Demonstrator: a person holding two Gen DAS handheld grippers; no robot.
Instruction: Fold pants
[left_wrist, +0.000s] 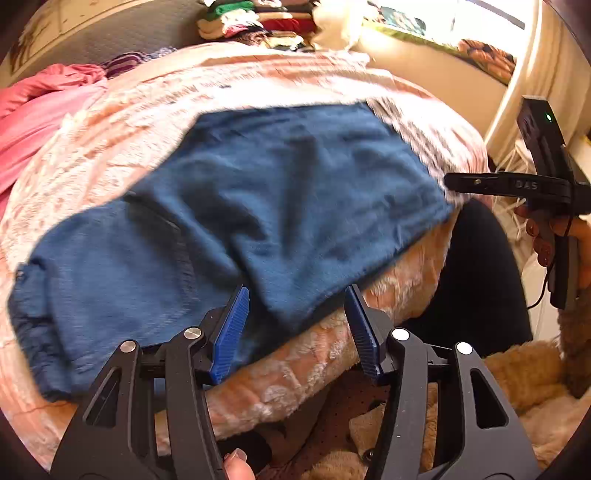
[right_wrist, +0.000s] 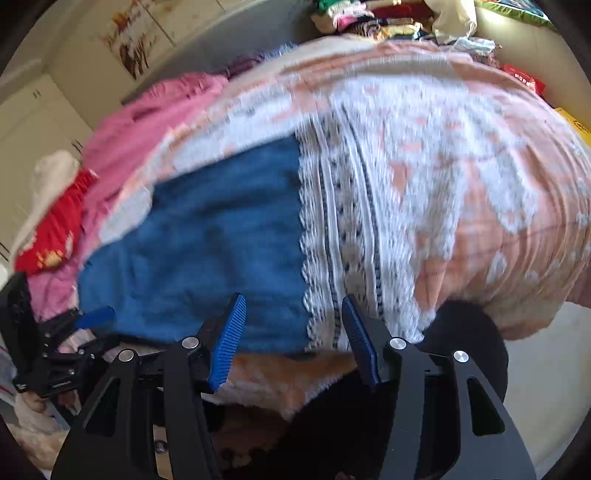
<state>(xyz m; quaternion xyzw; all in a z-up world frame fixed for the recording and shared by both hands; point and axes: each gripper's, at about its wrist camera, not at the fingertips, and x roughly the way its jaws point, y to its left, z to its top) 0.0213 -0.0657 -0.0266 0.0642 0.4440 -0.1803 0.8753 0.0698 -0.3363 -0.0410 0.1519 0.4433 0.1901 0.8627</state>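
The blue pants lie spread across a pink and white patterned blanket on the bed, one end with white lace trim. My left gripper is open and empty, its blue pads over the pants' near edge. My right gripper is open and empty at the near edge by the lace trim; it also shows in the left wrist view at the pants' right end. The left gripper shows at the left edge of the right wrist view.
Pink clothing and a red item lie at the bed's left. Stacked folded clothes stand at the far side. A fluffy tan rug lies on the floor below the bed edge.
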